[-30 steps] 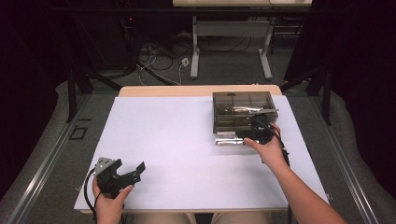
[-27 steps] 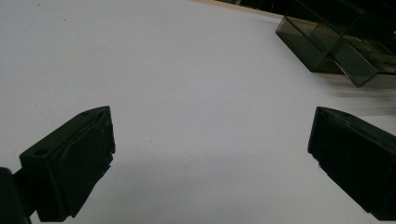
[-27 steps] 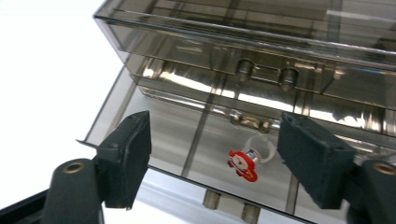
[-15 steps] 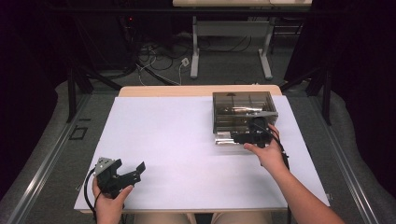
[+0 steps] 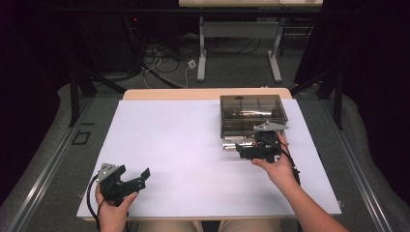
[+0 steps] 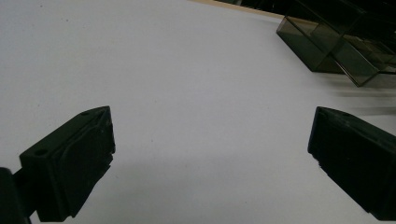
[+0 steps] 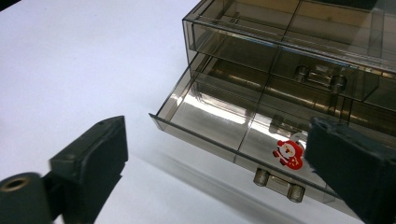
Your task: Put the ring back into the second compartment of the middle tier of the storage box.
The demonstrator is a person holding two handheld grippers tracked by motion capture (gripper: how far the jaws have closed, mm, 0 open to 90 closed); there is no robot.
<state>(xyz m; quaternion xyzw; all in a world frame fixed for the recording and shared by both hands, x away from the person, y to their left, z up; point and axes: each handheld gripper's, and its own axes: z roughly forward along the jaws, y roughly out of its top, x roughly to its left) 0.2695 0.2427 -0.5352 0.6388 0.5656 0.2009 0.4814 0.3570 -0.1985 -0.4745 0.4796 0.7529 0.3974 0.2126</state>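
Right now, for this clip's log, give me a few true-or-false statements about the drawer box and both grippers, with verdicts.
1. The lower drawer of the box is pulled out. True.
2. A red Santa figure lies in that drawer. True.
3. The right gripper is clamped on the drawer's handle. False: its fingers stand open, holding nothing.
4. The left gripper holds a pen. False: it is open, with nothing in it, over bare table.

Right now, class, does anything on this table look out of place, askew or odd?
One thing stands out: the lower drawer of the smoky plastic drawer box is pulled partly out. A small red Santa figure lies inside it near the front wall. The right gripper, open, sits before it. Nothing looks spilled or damaged.
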